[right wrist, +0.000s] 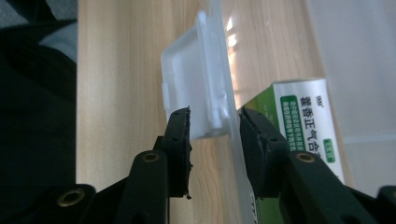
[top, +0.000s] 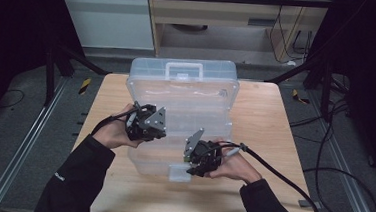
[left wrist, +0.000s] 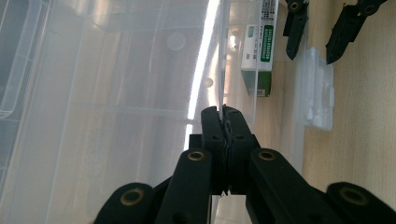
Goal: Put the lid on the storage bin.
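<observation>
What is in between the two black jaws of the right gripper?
The clear box's latch tab and front wall edge sit in the right gripper's open gap, in the right gripper view. A green and white carton lies behind the wall.

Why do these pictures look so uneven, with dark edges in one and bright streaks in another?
High view: light falls on the wooden table while the surroundings sink into black. Left gripper view: a white glare streak runs down the clear plastic box, and the box's near wall is hazy. Right gripper view: the latch tab is soft, overexposed white; the green-and-white carton reads sharper.
</observation>
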A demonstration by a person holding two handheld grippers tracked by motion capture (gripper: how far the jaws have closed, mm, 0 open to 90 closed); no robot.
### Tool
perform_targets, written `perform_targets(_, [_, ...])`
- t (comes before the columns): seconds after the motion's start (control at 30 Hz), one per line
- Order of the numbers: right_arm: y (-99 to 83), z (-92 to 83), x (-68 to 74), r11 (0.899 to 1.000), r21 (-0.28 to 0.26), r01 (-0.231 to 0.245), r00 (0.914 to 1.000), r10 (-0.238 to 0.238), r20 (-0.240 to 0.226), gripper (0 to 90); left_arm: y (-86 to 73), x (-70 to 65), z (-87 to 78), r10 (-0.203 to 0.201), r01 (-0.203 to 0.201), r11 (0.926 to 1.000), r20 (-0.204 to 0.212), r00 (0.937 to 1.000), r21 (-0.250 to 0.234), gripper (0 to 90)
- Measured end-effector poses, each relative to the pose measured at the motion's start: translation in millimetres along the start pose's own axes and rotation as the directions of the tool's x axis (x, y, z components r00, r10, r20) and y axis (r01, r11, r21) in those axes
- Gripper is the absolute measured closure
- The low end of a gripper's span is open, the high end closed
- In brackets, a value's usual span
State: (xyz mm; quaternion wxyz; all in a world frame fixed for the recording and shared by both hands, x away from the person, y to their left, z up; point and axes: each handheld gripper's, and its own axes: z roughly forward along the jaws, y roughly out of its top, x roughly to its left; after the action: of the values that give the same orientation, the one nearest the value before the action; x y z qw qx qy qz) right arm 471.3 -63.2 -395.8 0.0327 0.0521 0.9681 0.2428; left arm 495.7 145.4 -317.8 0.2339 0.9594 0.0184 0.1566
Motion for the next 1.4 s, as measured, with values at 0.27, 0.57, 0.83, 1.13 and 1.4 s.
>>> perform_targets(0.27, [-3.8,-18.8,5.1,0.995,-0.090,-0.032,0.9990,0.035,0.029,65.9,-0.9,-3.0,1.5,-0.008,0.008,1.0000,0.016,0.9998,0.003,88.7])
perform_targets(0.57, [-15.9,-59.1,5.0,0.958,-0.269,-0.096,0.9928,0.112,0.044,76.9,-1.1,-6.1,3.7,-0.006,0.006,1.0000,0.029,0.9996,0.002,88.4])
perform_targets(0.83, [-36.5,-96.8,-10.0,0.851,-0.477,-0.220,0.9372,0.320,0.138,80.8,-0.5,-7.3,4.1,0.004,-0.004,0.9998,0.034,0.9994,0.018,88.4])
perform_targets(1.13, [-63.2,-108.7,-29.7,0.745,-0.590,-0.311,0.8267,0.518,0.219,83.5,-0.3,-8.1,4.4,0.007,-0.008,0.9995,0.040,0.9992,0.030,88.3])
perform_targets(1.4, [-77.2,-114.2,-38.6,0.708,-0.613,-0.349,0.7691,0.591,0.244,90.0,-1.5,-11.0,5.5,-0.001,0.000,0.9996,0.043,0.9991,0.028,88.3])
